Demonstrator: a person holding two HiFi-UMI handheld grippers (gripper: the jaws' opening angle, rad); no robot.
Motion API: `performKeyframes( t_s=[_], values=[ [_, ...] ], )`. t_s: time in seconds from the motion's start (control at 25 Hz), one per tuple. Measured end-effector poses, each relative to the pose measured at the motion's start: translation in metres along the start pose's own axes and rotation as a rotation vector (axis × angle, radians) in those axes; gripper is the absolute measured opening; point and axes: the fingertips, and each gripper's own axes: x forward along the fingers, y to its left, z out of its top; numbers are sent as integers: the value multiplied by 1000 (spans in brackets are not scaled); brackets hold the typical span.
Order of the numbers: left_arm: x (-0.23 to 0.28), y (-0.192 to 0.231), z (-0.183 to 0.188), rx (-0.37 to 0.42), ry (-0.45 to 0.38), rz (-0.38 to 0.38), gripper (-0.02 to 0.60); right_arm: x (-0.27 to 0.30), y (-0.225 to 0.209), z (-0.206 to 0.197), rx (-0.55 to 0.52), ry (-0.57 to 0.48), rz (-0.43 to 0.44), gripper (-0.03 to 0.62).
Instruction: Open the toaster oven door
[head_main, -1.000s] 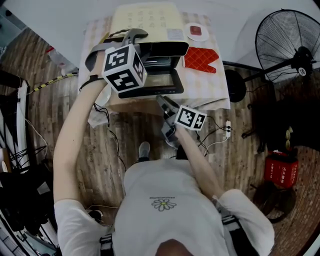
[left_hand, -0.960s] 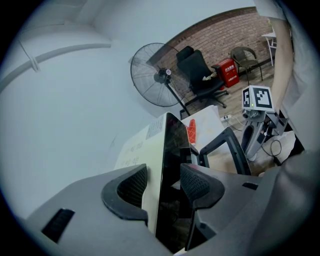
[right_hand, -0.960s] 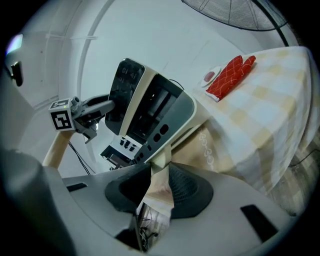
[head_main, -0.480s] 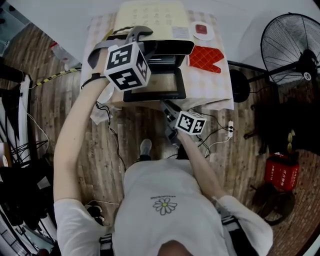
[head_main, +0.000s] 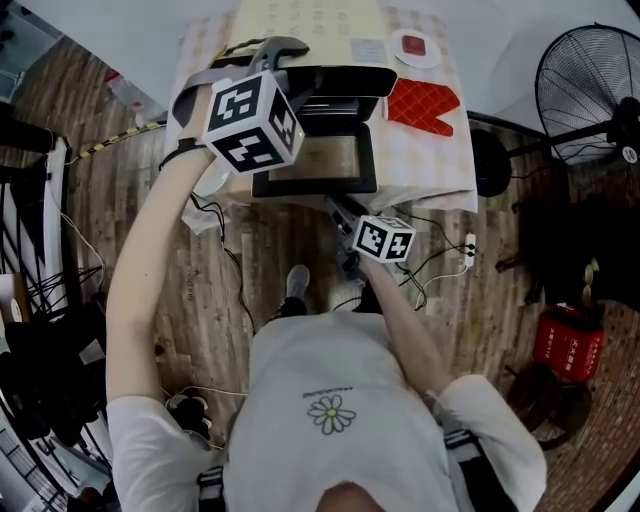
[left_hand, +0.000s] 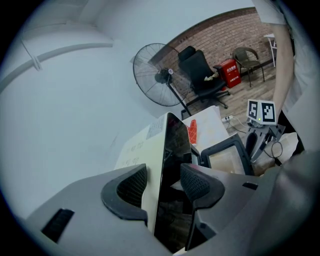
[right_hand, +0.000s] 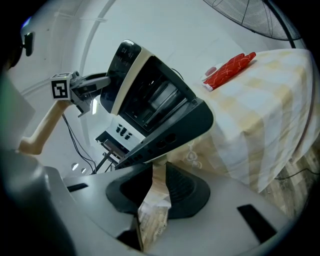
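The toaster oven (head_main: 330, 85), cream on top and black in front, stands on a checked tablecloth (head_main: 430, 160). Its glass door (head_main: 318, 160) lies folded down flat towards me. My left gripper (head_main: 285, 60) sits at the oven's top left; in the left gripper view its jaws (left_hand: 162, 180) stand wide astride the top front edge of the oven (left_hand: 172, 145), open. My right gripper (head_main: 338, 214) hangs just below the table's edge, under the door (right_hand: 175, 132). Its jaws (right_hand: 159, 182) have just been closing and pinch a beige strip (right_hand: 155, 210), seemingly a fold of the cloth.
A red oven mitt (head_main: 422, 103) lies right of the oven, with a small white dish (head_main: 414, 47) behind it. A standing fan (head_main: 595, 95) is at the right. Cables (head_main: 440, 265) trail on the wooden floor, and a red box (head_main: 567, 345) sits at the far right.
My right gripper has sunk from the door's front edge to below the table's edge and rolled a little. The door stays down and the left gripper has not moved.
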Motion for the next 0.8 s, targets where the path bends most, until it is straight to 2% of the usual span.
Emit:
performKeyframes(
  t_s=[0.8],
  values=[
    [-4,0,0,-15,2,16,220,3,-25,-25,9,28,-79,60]
  ],
)
